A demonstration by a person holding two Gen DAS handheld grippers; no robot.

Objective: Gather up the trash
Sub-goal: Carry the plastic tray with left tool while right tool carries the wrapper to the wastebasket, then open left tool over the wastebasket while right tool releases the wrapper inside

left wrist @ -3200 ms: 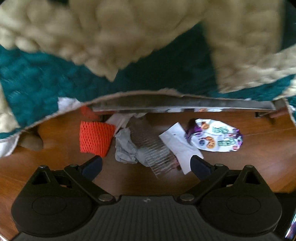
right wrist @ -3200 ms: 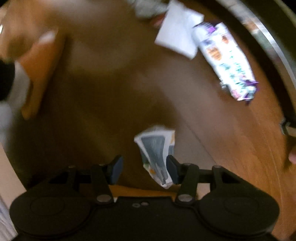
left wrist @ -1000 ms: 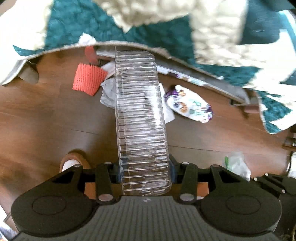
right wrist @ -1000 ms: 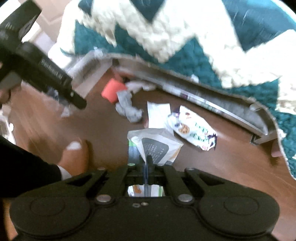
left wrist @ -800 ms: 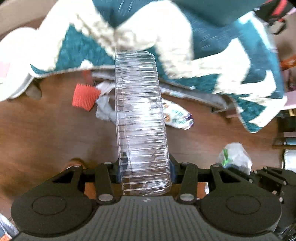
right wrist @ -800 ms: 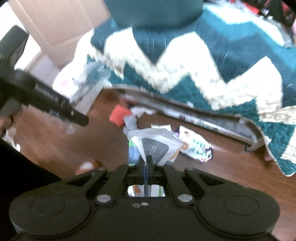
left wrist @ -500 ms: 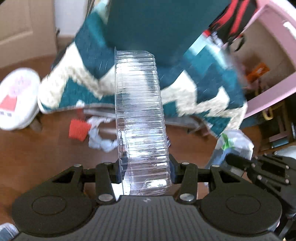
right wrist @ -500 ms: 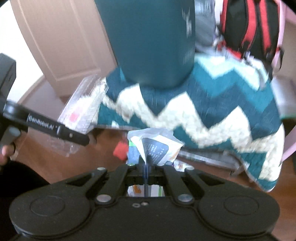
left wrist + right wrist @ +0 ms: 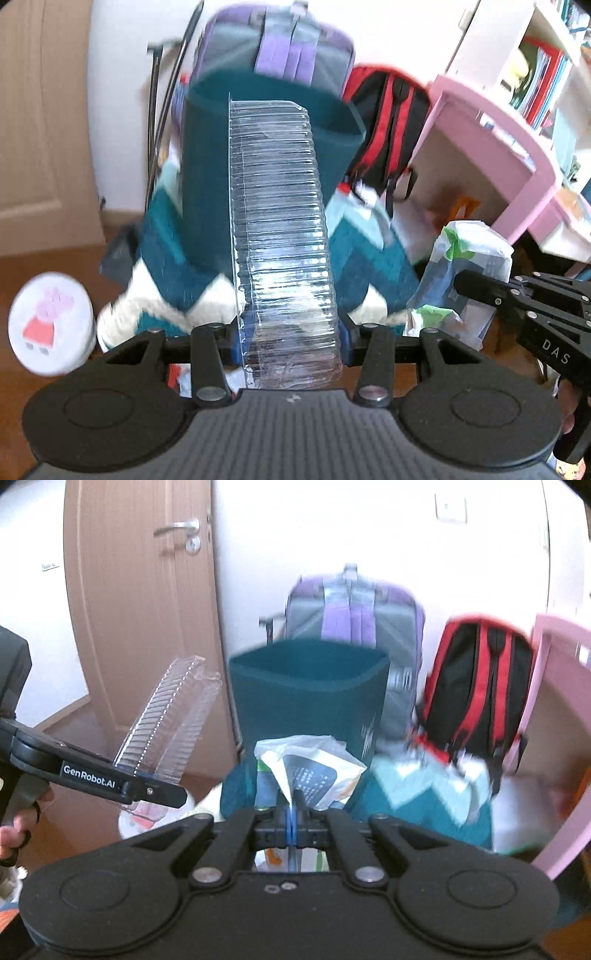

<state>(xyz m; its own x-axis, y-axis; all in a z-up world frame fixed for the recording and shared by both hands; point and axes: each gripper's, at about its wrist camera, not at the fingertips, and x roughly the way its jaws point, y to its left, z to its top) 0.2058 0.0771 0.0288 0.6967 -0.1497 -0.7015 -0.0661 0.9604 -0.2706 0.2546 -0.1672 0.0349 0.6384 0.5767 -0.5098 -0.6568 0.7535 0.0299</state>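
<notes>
My left gripper [image 9: 290,341] is shut on a clear ribbed plastic tray [image 9: 280,236] that stands up in front of the camera. It also shows at the left of the right wrist view [image 9: 168,731]. My right gripper [image 9: 293,825] is shut on a crumpled white wrapper [image 9: 314,768] with a dark printed panel, also seen at the right of the left wrist view [image 9: 469,273]. A dark teal bin [image 9: 306,694] stands open just ahead of both grippers, on a teal and cream zigzag blanket [image 9: 166,258].
A purple backpack [image 9: 354,605] and a red and black backpack [image 9: 480,679] lean on the wall behind the bin. A pink shelf unit [image 9: 491,155] stands to the right, a brown door [image 9: 144,620] to the left. A round white lid with a pig picture [image 9: 48,321] lies low left.
Both grippers have risen from the wooden floor and tilted up toward the teal bin, each holding its piece of trash. The floor litter has dropped out of view.
</notes>
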